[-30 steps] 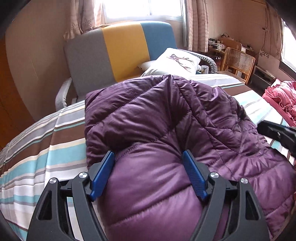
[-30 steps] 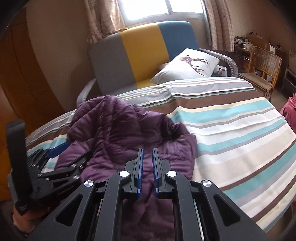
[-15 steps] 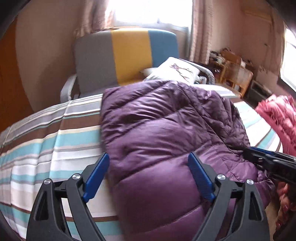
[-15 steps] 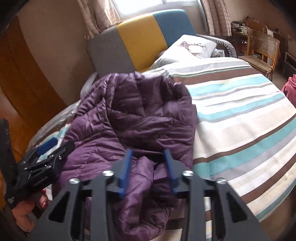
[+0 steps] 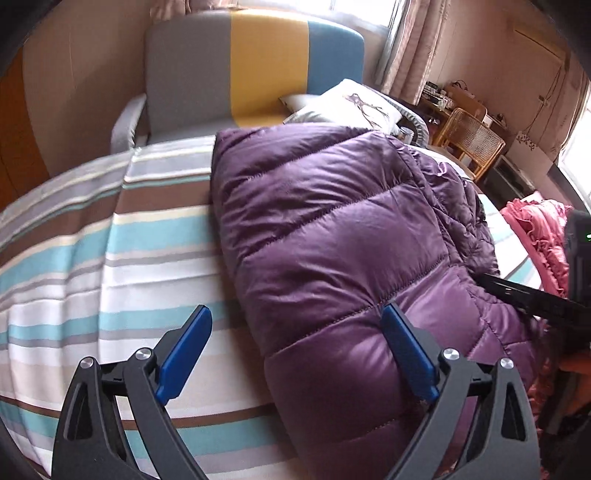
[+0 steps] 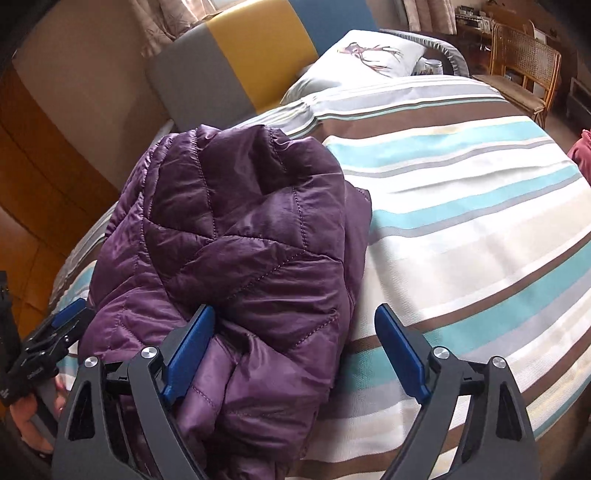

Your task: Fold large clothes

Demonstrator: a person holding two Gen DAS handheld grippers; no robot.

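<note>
- Soft daylight came from the window (image 5: pixel 364 13) behind the striped headboard (image 5: pixel 255 62), blown out to white in the left wrist view.
- The purple jacket (image 5: pixel 332 236) showed a satin sheen on its puffed panels, with shadows in the seams.
- Fisheye bending curved the bed (image 6: pixel 461 206) stripes, and black vignetting filled the corners.
- The left side of the bed looked slightly smeared in the left wrist view.

Glossy quilted purple jacket (image 5: pixel 332 236) on matt woven striped bedsheet (image 5: pixel 110 258).
</note>
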